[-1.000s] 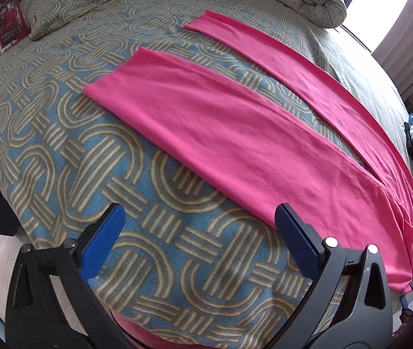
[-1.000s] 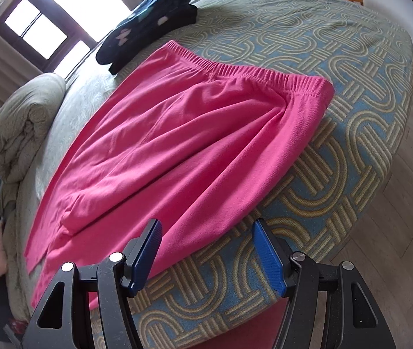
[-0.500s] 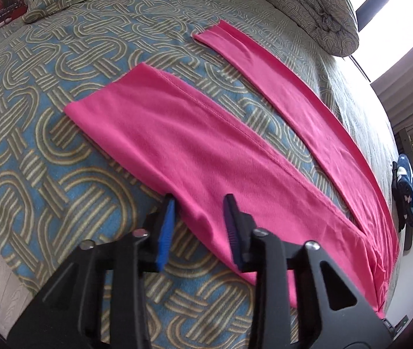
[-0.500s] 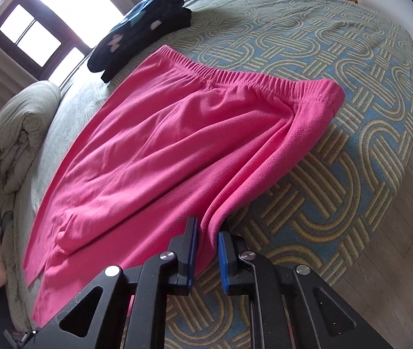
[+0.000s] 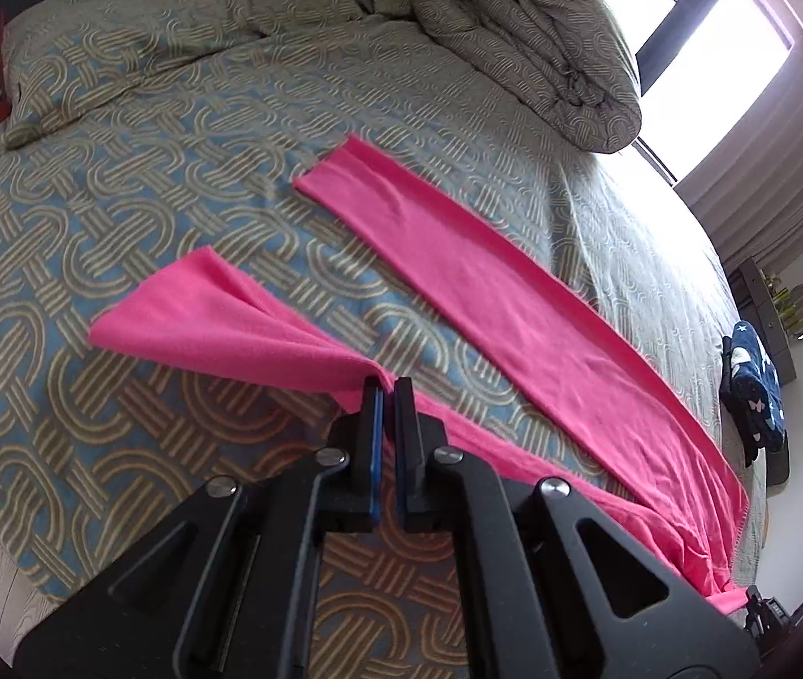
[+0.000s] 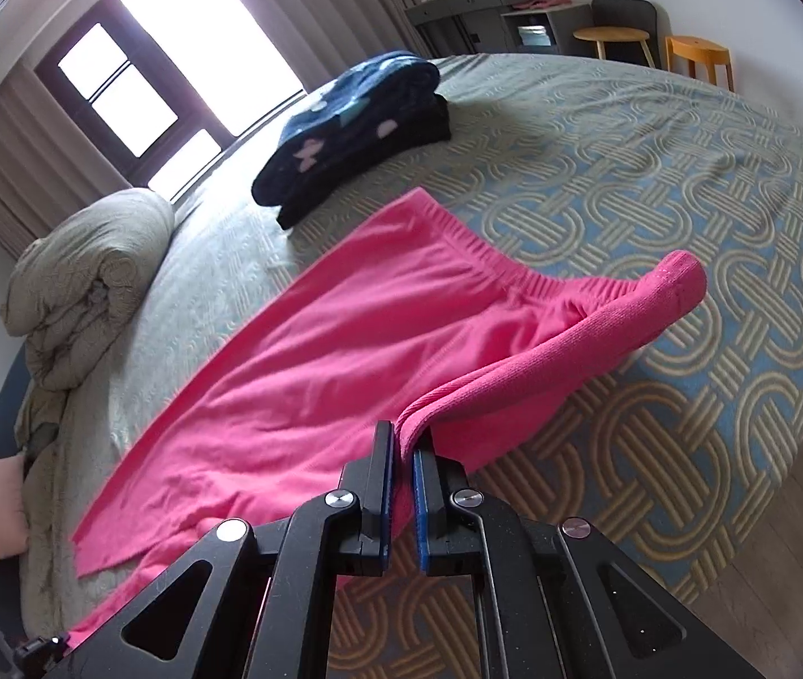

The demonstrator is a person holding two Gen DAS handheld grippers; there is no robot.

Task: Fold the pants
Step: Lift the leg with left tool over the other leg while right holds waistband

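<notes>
- Spread over the bed (image 5: 186, 181), a blue-and-tan loop-patterned bedspread carries everything; rolled grey bedding (image 5: 537, 39) lies far beyond both tools.
- Bright pink knit pants (image 6: 311, 373) lie lengthwise: the far leg (image 5: 503, 294) rests flat ahead of the left tool, while the near leg (image 5: 232, 334) now rises off the cover.
- Left tool (image 5: 387, 390), wide open a second ago, has clamped that near leg's edge.
- Right tool (image 6: 401, 441), likewise closed since then, pinches the near side seam below the waistband (image 6: 548, 283).
- Both grips look secure, so the lengthwise fold over the far leg can probably begin.
</notes>
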